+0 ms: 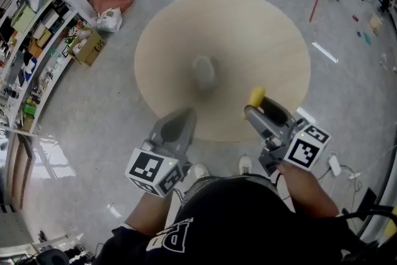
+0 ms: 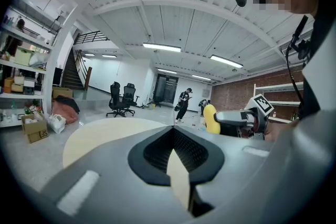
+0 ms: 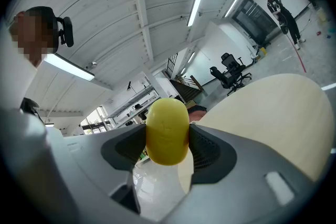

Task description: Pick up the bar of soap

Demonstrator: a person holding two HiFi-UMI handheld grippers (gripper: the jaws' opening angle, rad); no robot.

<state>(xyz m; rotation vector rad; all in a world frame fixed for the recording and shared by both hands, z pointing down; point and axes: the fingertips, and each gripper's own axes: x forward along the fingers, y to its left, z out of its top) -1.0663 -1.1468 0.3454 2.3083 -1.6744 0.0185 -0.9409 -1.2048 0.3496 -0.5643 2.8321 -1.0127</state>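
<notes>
Already the bar of soap (image 3: 167, 131) sits between the fingers of the right gripper (image 1: 257, 110), pinched across its narrow width. The ribbed pads (image 3: 207, 150) press on its two flat sides. Its long axis runs crosswise to the squeeze, so one rounded yellow end pokes out past the fingertips and the other end hangs below the pads. From the head view the bar looks lifted off the round table (image 1: 223, 28) and held over the near edge, though whether it clears the top fully is a judgement.

The left gripper (image 1: 180, 118) has its fingers drawn together at the tips with nothing between them, and only a sliver of tabletop shows through lower down. The soap lies well off to the side of those fingers, so the right hand is the one that matters. The pick looks essentially made. What remains turns on keeping the squeeze square across the bar, since a smooth, rounded bar could slip out endwise.
</notes>
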